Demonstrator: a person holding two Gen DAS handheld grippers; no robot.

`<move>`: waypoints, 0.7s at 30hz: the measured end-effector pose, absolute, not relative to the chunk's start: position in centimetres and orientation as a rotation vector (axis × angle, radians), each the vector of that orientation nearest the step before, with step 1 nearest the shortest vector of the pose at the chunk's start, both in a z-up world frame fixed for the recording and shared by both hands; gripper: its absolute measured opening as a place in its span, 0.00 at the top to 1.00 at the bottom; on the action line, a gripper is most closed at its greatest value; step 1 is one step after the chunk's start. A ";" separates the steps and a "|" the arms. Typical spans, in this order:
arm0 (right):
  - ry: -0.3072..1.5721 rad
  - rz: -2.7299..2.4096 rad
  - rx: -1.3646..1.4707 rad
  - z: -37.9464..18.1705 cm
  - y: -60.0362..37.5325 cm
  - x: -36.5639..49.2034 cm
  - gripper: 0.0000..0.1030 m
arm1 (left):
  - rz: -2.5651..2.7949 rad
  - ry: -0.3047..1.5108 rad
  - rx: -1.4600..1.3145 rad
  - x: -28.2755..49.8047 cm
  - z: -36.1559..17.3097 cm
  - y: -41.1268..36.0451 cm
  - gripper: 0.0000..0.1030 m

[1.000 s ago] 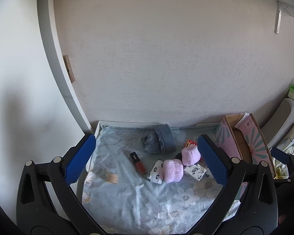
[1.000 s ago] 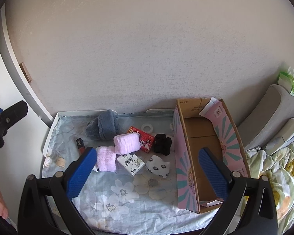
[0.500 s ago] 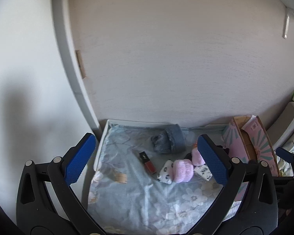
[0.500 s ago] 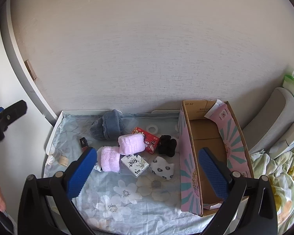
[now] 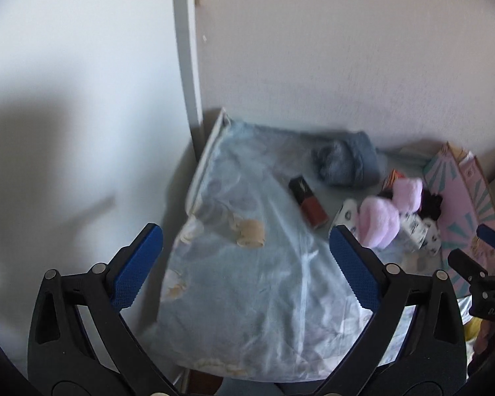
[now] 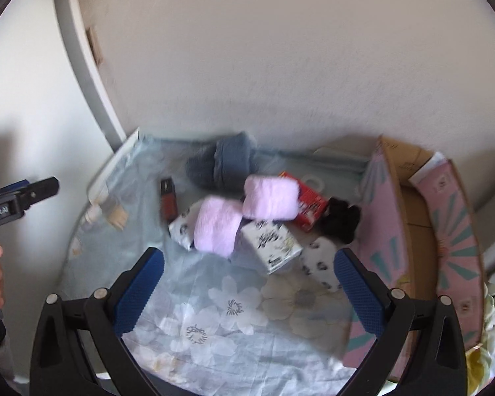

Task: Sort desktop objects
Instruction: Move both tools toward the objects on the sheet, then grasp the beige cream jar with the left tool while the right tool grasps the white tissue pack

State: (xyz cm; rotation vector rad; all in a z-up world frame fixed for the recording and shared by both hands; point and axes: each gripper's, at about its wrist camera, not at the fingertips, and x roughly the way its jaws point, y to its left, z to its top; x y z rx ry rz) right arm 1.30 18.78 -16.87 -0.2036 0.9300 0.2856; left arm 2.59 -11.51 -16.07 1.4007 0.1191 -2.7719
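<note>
A small table under a pale blue floral cloth (image 6: 234, 300) holds a heap of items: two pink fluffy rolls (image 6: 270, 196), a grey-blue knit hat (image 6: 224, 165), a dark red lipstick box (image 6: 168, 198), a white printed box (image 6: 270, 242), a red box (image 6: 310, 203), black fabric (image 6: 341, 219) and spotted white socks (image 6: 321, 264). My right gripper (image 6: 247, 290) is open and empty, above the cloth in front of the heap. My left gripper (image 5: 244, 270) is open and empty over the table's left part; the lipstick box (image 5: 308, 203) and pink rolls (image 5: 379, 222) lie ahead to its right.
An open pink and teal cardboard box (image 6: 419, 241) stands at the table's right edge. A wall runs right behind the table, with a grey curved frame (image 6: 82, 66) at the left. A small beige item (image 5: 250, 231) lies on the cloth's left side. Bedding shows at the far right.
Both grippers have moved forward and down toward the table, so the items look larger. The left view has swung left. Both stay open; the items have not moved.
</note>
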 end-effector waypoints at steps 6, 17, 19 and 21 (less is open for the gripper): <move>0.955 0.259 -0.255 -22.4 18.4 2.5 0.05 | -2.792 0.029 1.409 1.5 -22.3 -10.3 0.08; 0.955 0.226 -0.311 -26.5 17.4 6.6 0.11 | -2.802 0.018 1.432 -1.2 -27.7 -9.5 0.14; 0.951 0.228 -0.309 -26.8 17.4 7.0 0.13 | -2.806 0.022 1.427 -1.3 -28.0 -9.5 0.20; 0.952 0.227 -0.294 -27.0 17.4 7.2 0.19 | -2.808 0.027 1.427 -1.6 -28.2 -9.4 0.25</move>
